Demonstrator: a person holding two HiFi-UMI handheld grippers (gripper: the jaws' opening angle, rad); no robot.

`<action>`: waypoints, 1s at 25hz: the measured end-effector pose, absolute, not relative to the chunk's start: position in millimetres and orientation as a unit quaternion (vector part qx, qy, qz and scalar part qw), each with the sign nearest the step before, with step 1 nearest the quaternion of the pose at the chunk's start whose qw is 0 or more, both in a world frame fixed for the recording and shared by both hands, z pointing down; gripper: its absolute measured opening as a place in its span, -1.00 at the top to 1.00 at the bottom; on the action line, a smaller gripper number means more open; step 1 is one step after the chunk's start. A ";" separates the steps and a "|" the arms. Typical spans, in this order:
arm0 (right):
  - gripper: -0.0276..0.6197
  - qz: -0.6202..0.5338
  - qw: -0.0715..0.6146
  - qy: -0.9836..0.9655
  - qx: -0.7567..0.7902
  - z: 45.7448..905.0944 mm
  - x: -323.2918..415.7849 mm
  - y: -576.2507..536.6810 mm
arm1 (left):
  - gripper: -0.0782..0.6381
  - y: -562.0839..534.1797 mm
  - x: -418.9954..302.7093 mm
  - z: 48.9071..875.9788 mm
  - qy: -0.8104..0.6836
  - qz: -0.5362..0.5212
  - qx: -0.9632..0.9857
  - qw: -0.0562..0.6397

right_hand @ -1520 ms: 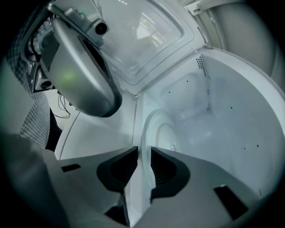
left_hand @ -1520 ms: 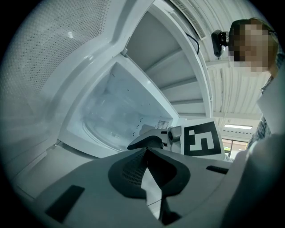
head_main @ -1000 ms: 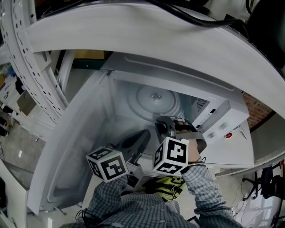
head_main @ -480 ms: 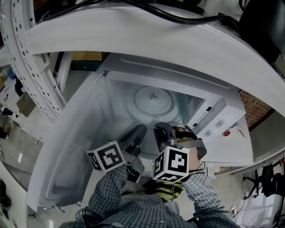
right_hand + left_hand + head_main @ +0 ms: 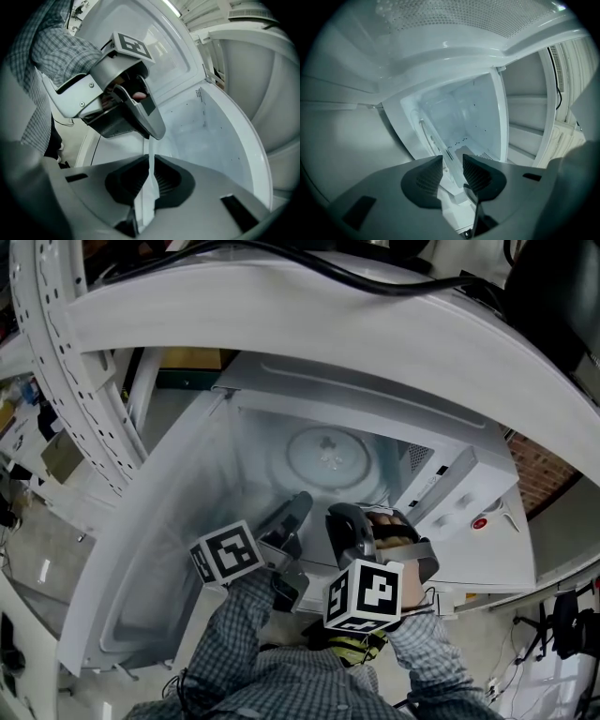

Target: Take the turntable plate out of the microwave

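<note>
Plaid shirt sleeves [image 5: 246,652]; grey hand-held grippers [image 5: 298,504] [image 5: 339,517] with black-and-white marker cubes [image 5: 225,554] [image 5: 366,594].

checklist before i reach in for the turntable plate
1. Microwave door open: ok, swung wide to the left.
2. Turntable plate in sight and uncovered: ok, it lies flat on the cavity floor.
3. Left gripper ready: ok, jaws apart with nothing between them.
4. Right gripper empty: cannot tell; its jaws are nearly together with a pale strip in the gap.
5. A gripper at the plate's rim: not ok; in the head view both stop short of it.
</note>
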State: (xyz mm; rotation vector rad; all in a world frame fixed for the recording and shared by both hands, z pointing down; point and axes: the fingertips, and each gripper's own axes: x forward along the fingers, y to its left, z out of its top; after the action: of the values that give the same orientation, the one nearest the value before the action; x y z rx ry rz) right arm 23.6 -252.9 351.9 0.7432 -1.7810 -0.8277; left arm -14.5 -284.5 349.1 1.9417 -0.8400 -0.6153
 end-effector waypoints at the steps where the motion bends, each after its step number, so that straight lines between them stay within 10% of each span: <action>1: 0.79 -0.343 0.497 -0.736 0.306 352.0 23.4 -251.7 | 0.47 -286.0 -15.1 348.8 -0.341 -0.251 0.785 0.452; 25: 0.79 -0.423 0.484 -0.696 0.320 364.3 29.2 -233.4 | 0.58 -291.0 -22.9 358.8 -0.328 -0.354 0.694 0.534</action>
State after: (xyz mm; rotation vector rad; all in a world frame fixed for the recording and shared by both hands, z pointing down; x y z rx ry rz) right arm 29.2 -233.4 364.3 0.7785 -1.6942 -1.0310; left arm -22.9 -291.0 358.8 1.6549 -0.7822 -0.8432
